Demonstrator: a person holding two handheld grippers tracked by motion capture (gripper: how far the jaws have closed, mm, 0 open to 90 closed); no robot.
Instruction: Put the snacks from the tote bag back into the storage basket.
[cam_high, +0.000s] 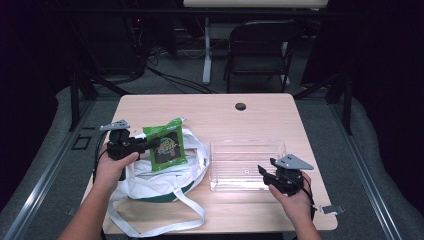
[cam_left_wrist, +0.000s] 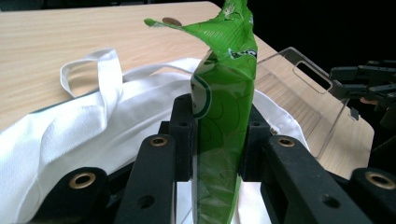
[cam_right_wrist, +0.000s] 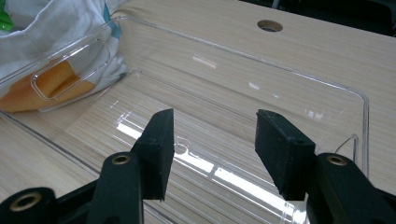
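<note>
Right gripper (cam_right_wrist: 210, 154) at the near edge of the clear plastic bin (cam_right_wrist: 327, 88), jaws apart with nothing between them, best kept low and steady there as a brace against sliding. Left gripper (cam_left_wrist: 215, 140) clamped on the green snack packet (cam_left_wrist: 224, 93), pads pressing the film from both sides partway up its length, top seal twisted and flopping above. Packet held clear above the white tote bag (cam_high: 150, 182), to the left of the bin and apart from it. Probably the carry across to the bin as the step in hand: keep the clamp firm, lift enough to clear the bag's handles and the bin's near wall, travel level toward the right, then lower until the packet's bottom edge meets the bin floor before parting the jaws. Slippery film, so no jerks or quick wrist turns. Something orange inside the bag, seen through the bin wall; hard to tell what. Beyond, bare table (cam_high: 260, 115) with its round cable hole (cam_high: 240, 106).
</note>
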